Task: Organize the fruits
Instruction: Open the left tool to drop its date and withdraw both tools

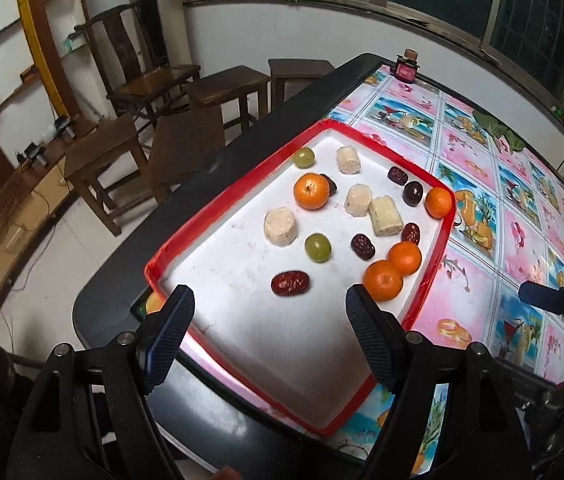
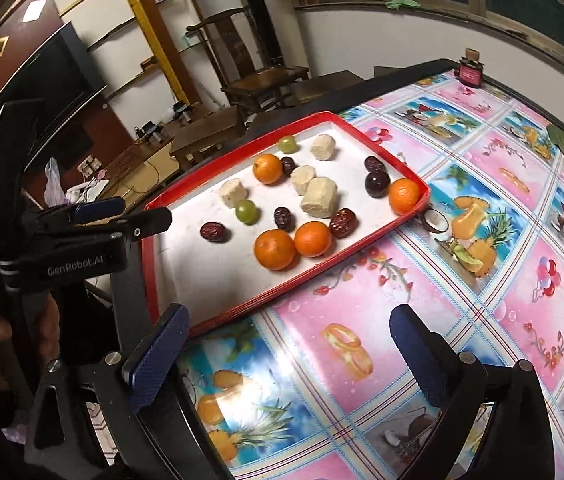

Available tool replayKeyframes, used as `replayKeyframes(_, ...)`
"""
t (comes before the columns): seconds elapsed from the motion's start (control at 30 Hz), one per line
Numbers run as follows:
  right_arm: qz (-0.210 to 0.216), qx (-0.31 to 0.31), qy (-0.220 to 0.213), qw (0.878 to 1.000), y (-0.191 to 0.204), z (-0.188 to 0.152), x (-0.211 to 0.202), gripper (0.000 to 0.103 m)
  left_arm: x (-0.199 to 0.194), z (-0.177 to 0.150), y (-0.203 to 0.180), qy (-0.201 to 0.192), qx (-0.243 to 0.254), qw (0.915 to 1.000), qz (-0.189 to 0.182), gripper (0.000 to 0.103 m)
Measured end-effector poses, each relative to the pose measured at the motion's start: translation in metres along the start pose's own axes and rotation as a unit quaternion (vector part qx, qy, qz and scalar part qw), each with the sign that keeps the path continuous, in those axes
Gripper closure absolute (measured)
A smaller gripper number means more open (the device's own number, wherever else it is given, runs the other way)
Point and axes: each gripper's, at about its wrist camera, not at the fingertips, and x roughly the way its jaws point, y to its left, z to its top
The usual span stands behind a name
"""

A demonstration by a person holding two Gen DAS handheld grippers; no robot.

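Home: wooden chairs (image 1: 138, 68), television (image 2: 38, 92)

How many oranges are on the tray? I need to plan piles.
4: one at the far-left orange, one at the right rim orange, two touching near the right edge. None seems hidden.

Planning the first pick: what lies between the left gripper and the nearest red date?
Only bare white tray floor separates the open left gripper from the red date, shown in the left wrist view.
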Motion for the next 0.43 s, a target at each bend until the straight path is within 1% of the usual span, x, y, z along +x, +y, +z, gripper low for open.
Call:
replayKeyframes(0.07,0.001,-0.006,-0.001,1.0,0.004,-0.002,0.0,0.002,0.002,-0.003,0.002,0.01,-0.01,0.9998,0.014,0.024)
replayKeyframes(0.17,0.008,-0.009,-0.002,1.0,0.008,-0.004,0.0,0.002,0.001,-0.008,0.004,0.017,-0.026,0.9987,0.04,0.019)
replayKeyframes(0.23,0.013,-0.008,-0.003,1.0,0.011,-0.005,-0.001,0.002,-0.001,-0.011,0.006,0.018,-0.034,0.9977,0.056,0.019)
replayKeyframes(0.3,0.016,-0.01,-0.004,1.0,0.012,-0.006,-0.002,0.002,-0.004,-0.013,0.005,0.014,-0.031,0.9971,0.069,0.019)
replayKeyframes(0.33,0.016,-0.011,-0.004,1.0,0.013,-0.006,-0.002,0.002,-0.004,-0.014,0.005,0.014,-0.029,0.9968,0.073,0.019)
replayKeyframes(0.43,0.018,-0.011,-0.002,1.0,0.013,-0.01,-0.004,0.002,-0.004,-0.018,0.0,0.015,-0.024,0.9974,0.066,0.019)
